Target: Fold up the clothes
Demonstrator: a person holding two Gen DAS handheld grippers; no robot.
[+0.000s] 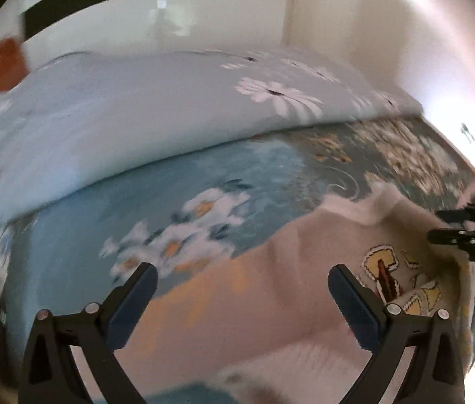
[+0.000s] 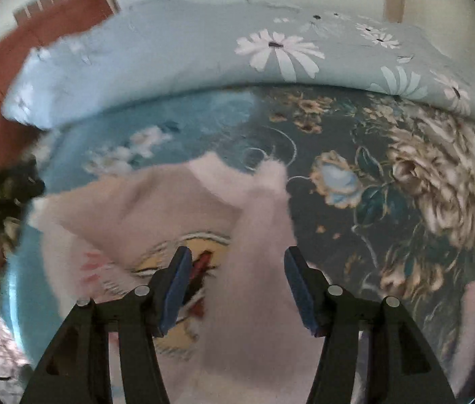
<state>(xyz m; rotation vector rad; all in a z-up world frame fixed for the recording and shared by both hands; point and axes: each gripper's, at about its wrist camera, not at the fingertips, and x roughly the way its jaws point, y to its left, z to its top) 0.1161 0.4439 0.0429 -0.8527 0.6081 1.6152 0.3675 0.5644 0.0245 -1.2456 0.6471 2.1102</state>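
- Up front in the left wrist view, the left gripper [image 1: 242,277] hangs with its fingers spread wide over the pale pink garment [image 1: 271,309] lying on the floral bedsheet [image 1: 143,202]; nothing is between them.
- Meanwhile, in the right wrist view, the right gripper [image 2: 237,262] is parted too, a fold of the pink garment [image 2: 257,235] lying between its blue pads [image 2: 178,289], beneath a daisy-print pillow [image 2: 204,50].

Motion blur smears the pink garment [image 1: 271,303] print

black fingers [image 1: 136,289], blue pads [image 2: 177,289], silver screws [image 1: 394,309]
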